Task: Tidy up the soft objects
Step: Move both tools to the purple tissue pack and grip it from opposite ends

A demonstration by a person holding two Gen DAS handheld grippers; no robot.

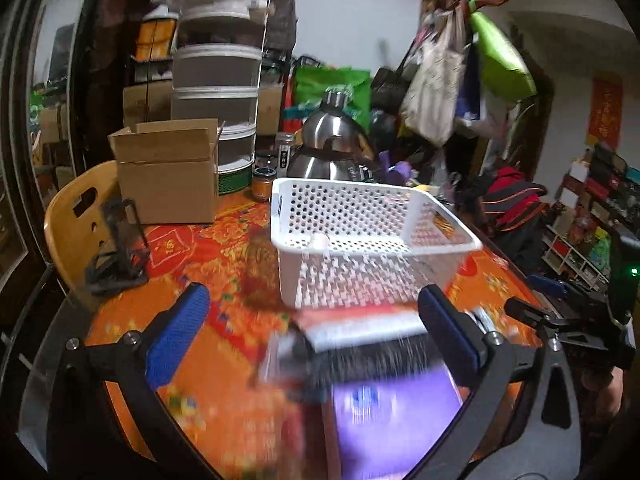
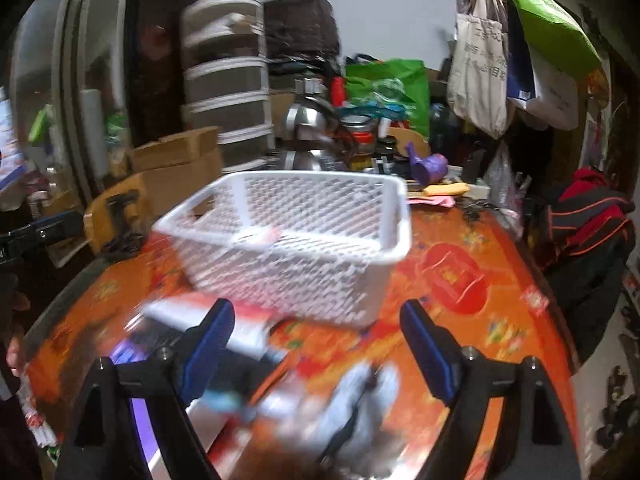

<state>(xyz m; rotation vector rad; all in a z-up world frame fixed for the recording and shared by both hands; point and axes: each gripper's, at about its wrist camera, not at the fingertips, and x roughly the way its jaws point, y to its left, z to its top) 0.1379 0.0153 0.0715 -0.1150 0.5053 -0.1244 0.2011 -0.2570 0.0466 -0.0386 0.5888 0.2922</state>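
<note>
A white perforated plastic basket [image 1: 376,236] stands in the middle of the table; it also shows in the right wrist view [image 2: 304,240]. My left gripper [image 1: 316,340] is open, its blue pads wide apart above a blurred purple and white soft item [image 1: 392,412] lying in front of the basket. My right gripper [image 2: 320,344] is open above a blurred grey soft item [image 2: 360,404]. The purple and white item shows by its left finger [image 2: 208,344]. Both grippers hold nothing.
An orange and red patterned cloth [image 2: 460,280] covers the table. A cardboard box [image 1: 168,172], jars, a steel kettle [image 1: 332,148] and stacked drawers [image 1: 218,80] stand behind the basket. A wooden chair [image 1: 76,216] with a black stand is at the left. Bags hang at the right.
</note>
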